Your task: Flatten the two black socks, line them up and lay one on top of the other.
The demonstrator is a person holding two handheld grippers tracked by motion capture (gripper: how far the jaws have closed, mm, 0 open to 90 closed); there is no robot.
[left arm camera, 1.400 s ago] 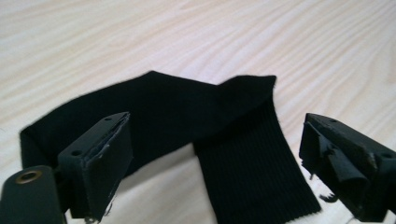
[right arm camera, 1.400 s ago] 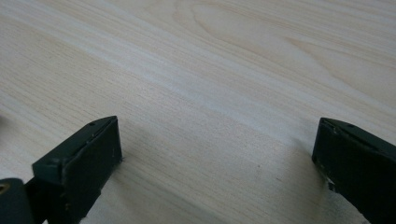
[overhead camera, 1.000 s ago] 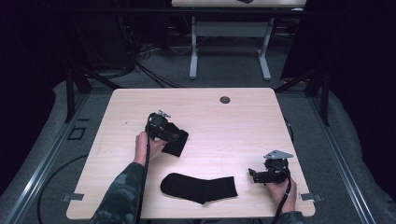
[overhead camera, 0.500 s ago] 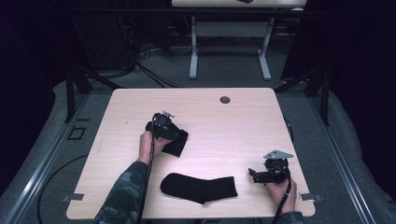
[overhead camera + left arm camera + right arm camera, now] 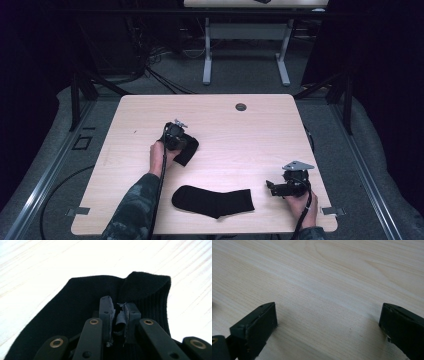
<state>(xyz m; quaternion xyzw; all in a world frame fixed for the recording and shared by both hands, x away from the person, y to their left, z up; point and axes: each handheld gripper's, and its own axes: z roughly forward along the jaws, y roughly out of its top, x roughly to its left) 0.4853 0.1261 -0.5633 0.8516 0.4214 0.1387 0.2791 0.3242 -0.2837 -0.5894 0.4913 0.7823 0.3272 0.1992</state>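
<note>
Near the table's front edge a black sock [image 5: 212, 201] lies flat. A second black sock [image 5: 189, 150] rests bunched on the wood at left of centre, its ribbed cuff [image 5: 150, 290] folded over. My left gripper [image 5: 181, 142] sits on top of it, and in the left gripper view the jaws of the left gripper [image 5: 117, 305] are shut on a pinch of its fabric. Down at the front right, my right gripper [image 5: 272, 187] points left. It stands open just over bare wood, with nothing between the fingers of the right gripper [image 5: 327, 315].
The light wooden table [image 5: 250, 130] has a round cable hole [image 5: 241, 106] near its far edge. Behind it stand the white legs of another table [image 5: 245, 55], with cables on the grey floor.
My left gripper has shifted slightly to the right with the bunched sock. The right gripper and the flat sock have stayed put.
</note>
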